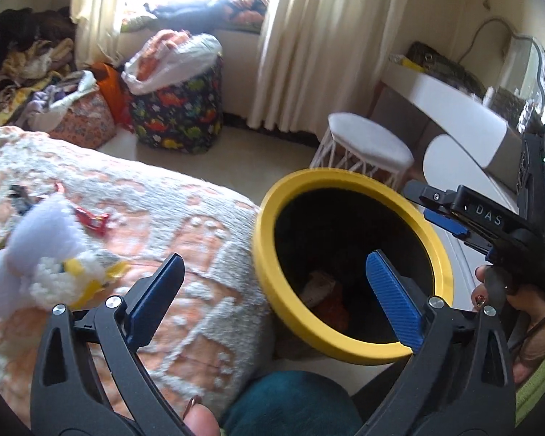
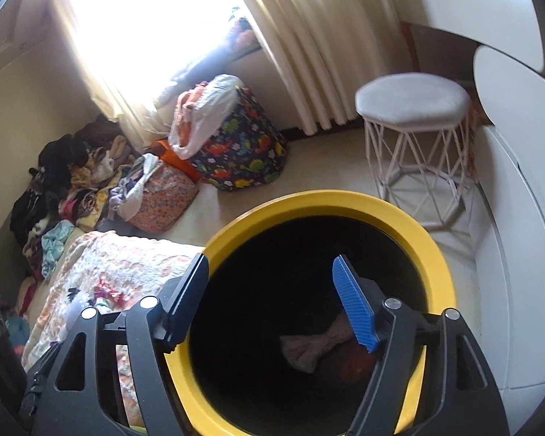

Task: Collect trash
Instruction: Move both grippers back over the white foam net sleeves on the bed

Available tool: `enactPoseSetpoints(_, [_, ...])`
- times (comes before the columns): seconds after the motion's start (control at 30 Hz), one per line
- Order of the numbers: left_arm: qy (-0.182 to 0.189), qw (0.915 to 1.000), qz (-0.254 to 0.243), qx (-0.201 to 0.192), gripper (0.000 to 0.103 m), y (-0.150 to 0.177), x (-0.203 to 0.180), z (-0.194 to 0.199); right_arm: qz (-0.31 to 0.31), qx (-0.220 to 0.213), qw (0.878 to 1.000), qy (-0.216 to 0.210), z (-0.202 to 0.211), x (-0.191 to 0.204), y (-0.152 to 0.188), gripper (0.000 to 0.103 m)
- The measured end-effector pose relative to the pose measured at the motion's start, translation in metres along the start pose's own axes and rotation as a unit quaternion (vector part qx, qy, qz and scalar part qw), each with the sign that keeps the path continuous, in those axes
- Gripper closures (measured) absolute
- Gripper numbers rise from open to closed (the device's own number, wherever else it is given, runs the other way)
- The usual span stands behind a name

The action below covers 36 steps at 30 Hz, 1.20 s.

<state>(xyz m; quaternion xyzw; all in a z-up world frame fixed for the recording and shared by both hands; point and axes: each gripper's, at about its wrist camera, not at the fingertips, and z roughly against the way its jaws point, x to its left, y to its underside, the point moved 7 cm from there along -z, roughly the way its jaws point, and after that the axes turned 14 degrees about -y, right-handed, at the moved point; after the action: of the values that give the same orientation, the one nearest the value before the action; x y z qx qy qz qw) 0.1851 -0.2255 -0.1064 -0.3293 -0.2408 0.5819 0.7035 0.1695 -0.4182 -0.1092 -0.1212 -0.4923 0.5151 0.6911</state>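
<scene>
The trash bin (image 2: 432, 250), black inside with a yellow rim, fills the lower middle of the right wrist view and stands at the centre right of the left wrist view (image 1: 269, 254), just beside the edge of the bed (image 1: 185, 218). At its dark bottom lie some crumpled pieces of trash (image 2: 309, 352), one pale and one orange-red; what they are exactly I cannot tell.

The right gripper (image 2: 269, 301) hangs over the mouth of the bin with its jaws apart and nothing between them. The left gripper (image 1: 276, 279) is spread wide, also empty: its left finger is over the blanket and its right finger over the bin opening. In the left wrist view the right gripper (image 1: 450, 214) appears at the right edge, with a hand (image 1: 519, 312) around its handle.

On the bed, at the left of the left wrist view, lie a red wrapper (image 1: 92, 218) and, nearer to the camera, a white fluffy toy (image 1: 43, 269) with yellow parts, blurred.

Farther away, on the floor, stand a dinosaur-print basket (image 2: 243, 152) full of cloth, a pile of clothes (image 2: 72, 181) at the left, and a white stool (image 2: 414, 123) at the right, before cream curtains (image 2: 309, 43).
</scene>
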Motion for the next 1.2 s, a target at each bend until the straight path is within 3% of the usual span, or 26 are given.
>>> enactPoseSetpoints(0.3, [-0.055, 0.9972, 0.021, -0.046, 0.011, -0.009, 0.045, 0.027, 0.047, 0.001, 0.998, -0.047, -0.006, 0.044, 0.001, 0.032])
enactPoseSetpoints(0.63, [-0.094, 0.992, 0.053, -0.066, 0.011, -0.013, 0.094, 0.042, 0.086, 0.023, 0.992, -0.087, -0.017, 0.09, 0.017, 0.031])
enactPoseSetpoints(1.2, [-0.147, 0.9808, 0.112, -0.063, 0.011, -0.002, 0.176, 0.054, 0.163, 0.079, 0.973, -0.147, -0.036, 0.169, 0.064, 0.031])
